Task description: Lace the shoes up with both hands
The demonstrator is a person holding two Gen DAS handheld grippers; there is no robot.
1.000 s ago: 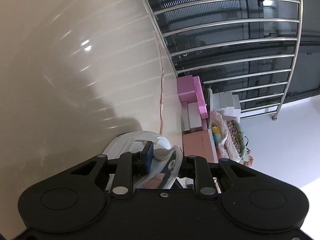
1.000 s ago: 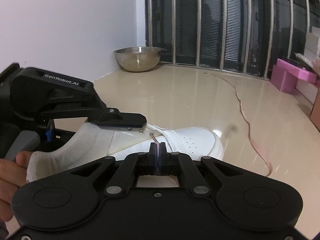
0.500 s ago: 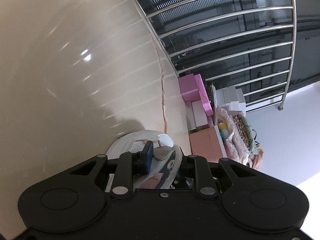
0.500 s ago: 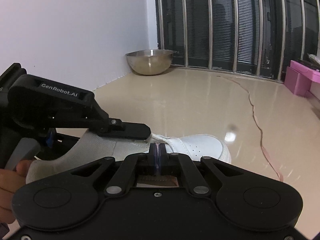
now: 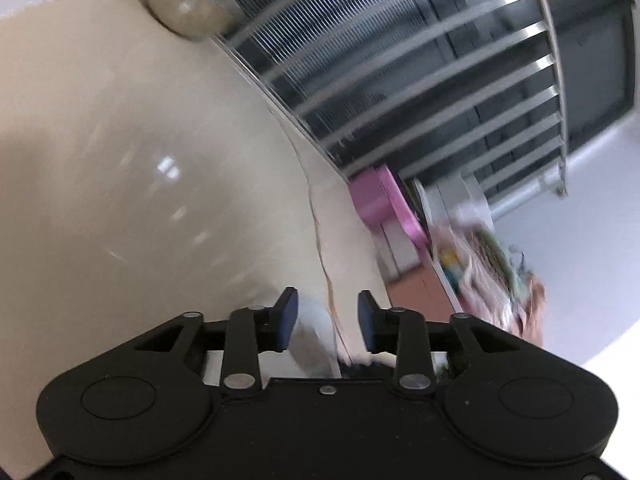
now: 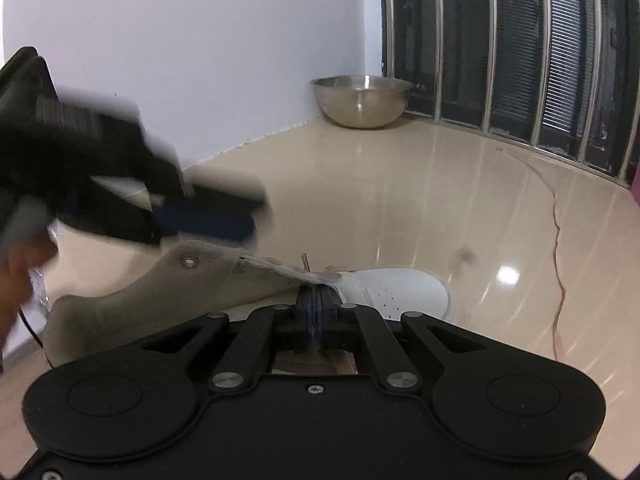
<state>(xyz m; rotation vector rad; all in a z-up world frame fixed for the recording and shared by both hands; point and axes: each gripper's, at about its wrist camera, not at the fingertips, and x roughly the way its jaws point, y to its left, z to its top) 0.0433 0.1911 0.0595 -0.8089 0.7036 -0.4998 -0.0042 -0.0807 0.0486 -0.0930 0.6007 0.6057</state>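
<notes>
My right hand-held gripper (image 6: 316, 304) has its jaws pressed together on what looks like the brown lace tip (image 6: 305, 261), which pokes up just past the pads at the shoe's lowest eyelets; the pinch itself is partly hidden, so I take that hold as likely, not certain. My left hand-held gripper (image 5: 327, 322) hangs with its jaws apart and nothing between them, tilted above the shoe's collar and blurred in the right view. The white shoe (image 6: 396, 292) lies on the floor (image 6: 400, 200), toe pointing away from me, tongue flap (image 6: 224, 270) splayed out. Lacing looks barely begun to me: the upper eyelets (image 6: 189, 261) are bare, and the long brown lace (image 6: 558, 256) trails loose across the floor toward the window bars (image 6: 540, 52).
</notes>
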